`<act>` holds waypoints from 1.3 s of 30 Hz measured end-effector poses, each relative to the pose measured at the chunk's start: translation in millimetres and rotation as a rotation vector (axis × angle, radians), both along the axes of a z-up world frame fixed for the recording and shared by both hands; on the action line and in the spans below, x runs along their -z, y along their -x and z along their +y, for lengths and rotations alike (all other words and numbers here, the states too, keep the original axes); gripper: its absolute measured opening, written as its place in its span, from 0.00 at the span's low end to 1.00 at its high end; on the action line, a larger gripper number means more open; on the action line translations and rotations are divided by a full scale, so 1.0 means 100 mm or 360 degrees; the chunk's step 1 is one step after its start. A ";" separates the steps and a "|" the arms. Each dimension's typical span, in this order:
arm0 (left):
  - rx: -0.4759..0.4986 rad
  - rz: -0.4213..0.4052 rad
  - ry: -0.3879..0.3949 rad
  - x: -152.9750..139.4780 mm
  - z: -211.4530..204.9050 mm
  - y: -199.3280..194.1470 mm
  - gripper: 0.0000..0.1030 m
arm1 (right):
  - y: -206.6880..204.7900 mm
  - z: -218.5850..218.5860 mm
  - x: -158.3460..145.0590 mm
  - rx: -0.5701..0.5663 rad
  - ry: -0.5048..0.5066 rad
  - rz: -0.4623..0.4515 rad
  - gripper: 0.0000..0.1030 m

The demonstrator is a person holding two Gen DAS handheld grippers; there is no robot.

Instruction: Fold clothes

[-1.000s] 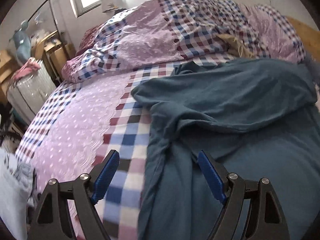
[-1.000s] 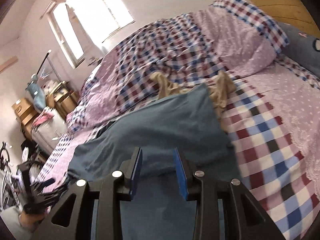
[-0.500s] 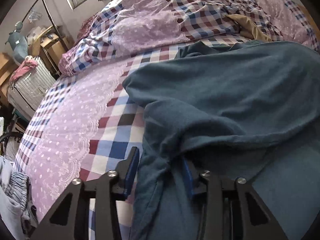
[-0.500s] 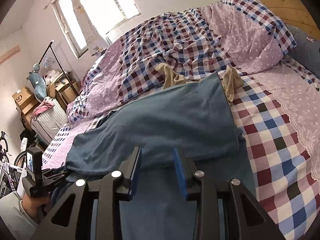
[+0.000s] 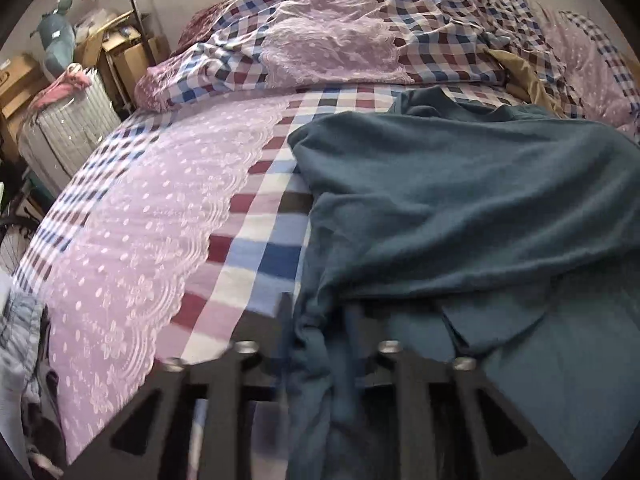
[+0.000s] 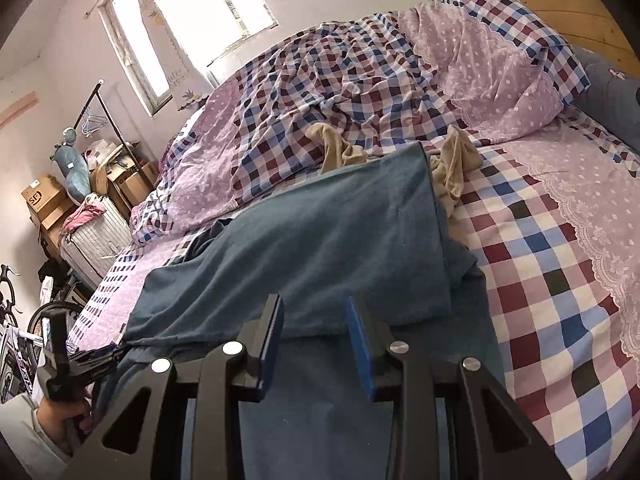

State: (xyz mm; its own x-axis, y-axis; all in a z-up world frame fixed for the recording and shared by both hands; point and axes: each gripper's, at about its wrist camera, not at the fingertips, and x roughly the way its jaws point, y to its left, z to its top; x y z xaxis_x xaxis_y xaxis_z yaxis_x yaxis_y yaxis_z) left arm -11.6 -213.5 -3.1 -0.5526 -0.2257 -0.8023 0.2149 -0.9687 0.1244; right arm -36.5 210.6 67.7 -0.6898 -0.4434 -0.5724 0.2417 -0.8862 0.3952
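Spread across the near part of the bed (image 6: 560, 280), a teal garment (image 6: 320, 240) lay with its upper layer folded back over the lower one, leaving a straight edge toward the headboard side. At its left edge the cloth was bunched into a ridge (image 5: 316, 344), and this ridge ran between the fingers of the left claw (image 5: 316, 320). That claw's jaws were opening, the picture there was blurred, and whether the pads pressed the cloth could not be told. In the right wrist view the same claw (image 6: 108, 356) showed at the garment's corner, held by a hand (image 6: 64, 412). The right claw (image 6: 316, 340) hovered over the garment's near edge with its blue pads partly spread and nothing pinched between them. Beyond the garment lay a tan piece of clothing (image 6: 452, 168) against a rumpled checked quilt (image 6: 340, 92). A pale suitcase (image 6: 96, 236) stood beside the bed.
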 end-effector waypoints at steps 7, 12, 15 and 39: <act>-0.0032 0.0058 -0.0171 -0.14 -0.14 -0.62 0.68 | -0.13 -0.02 -0.12 -0.0026 0.0006 0.0040 0.35; -0.0081 0.0051 -0.0355 -0.19 -0.26 -1.22 0.68 | -0.34 -0.07 -0.26 -0.0062 0.0039 0.0087 0.35; -0.0070 0.0032 -0.0409 -0.19 -0.27 -1.55 0.68 | -0.57 -0.16 -0.35 -0.0117 0.0039 0.0123 0.35; 0.0121 -0.0556 -0.0475 0.43 0.19 -2.69 0.50 | -2.33 -0.80 -0.20 -0.0604 -0.0189 0.0194 0.37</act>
State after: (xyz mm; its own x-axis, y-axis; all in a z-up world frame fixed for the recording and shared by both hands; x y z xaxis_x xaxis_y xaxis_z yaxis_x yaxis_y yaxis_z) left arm 257.5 -194.6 -46.5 -0.2441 0.0743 -0.9669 0.1366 -0.9845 -0.1101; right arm 196.2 131.0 87.4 -0.5562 -0.6148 -0.5591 0.5985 -0.7631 0.2438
